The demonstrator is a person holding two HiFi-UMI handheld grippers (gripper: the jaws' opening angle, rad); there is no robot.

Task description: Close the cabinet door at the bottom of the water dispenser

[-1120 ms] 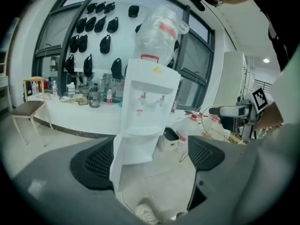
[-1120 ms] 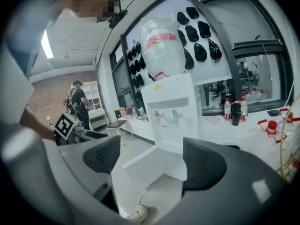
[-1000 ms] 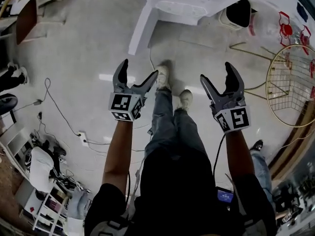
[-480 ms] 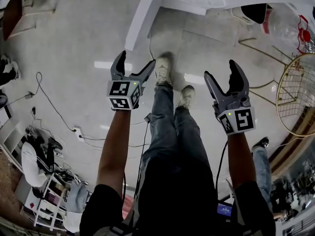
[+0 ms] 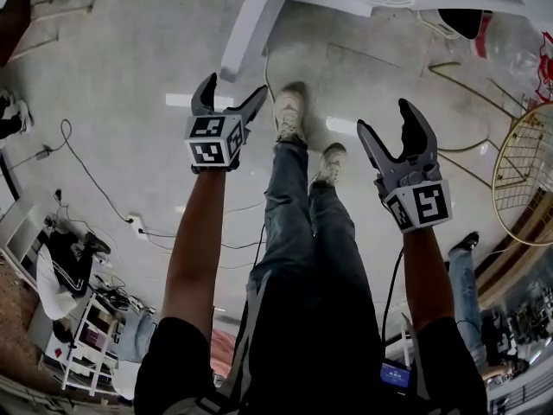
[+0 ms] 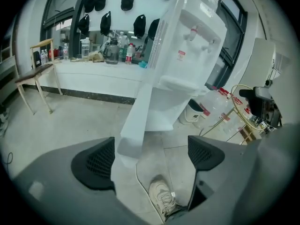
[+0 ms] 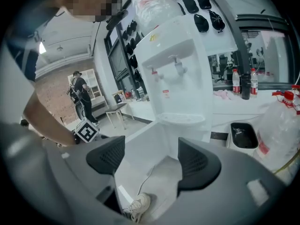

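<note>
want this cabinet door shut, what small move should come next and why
Probably press the left gripper against the cabinet door near its free edge and swing it toward the water dispenser. The door stands wide open, its edge just ahead of that gripper's open jaws, which grip nothing.

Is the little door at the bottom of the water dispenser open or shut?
Open. The white cabinet door swings far out over the floor, away from the front of the water dispenser.

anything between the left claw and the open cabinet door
Nothing visible: the left claw, open and empty, faces the open cabinet door with only floor between them.
</note>
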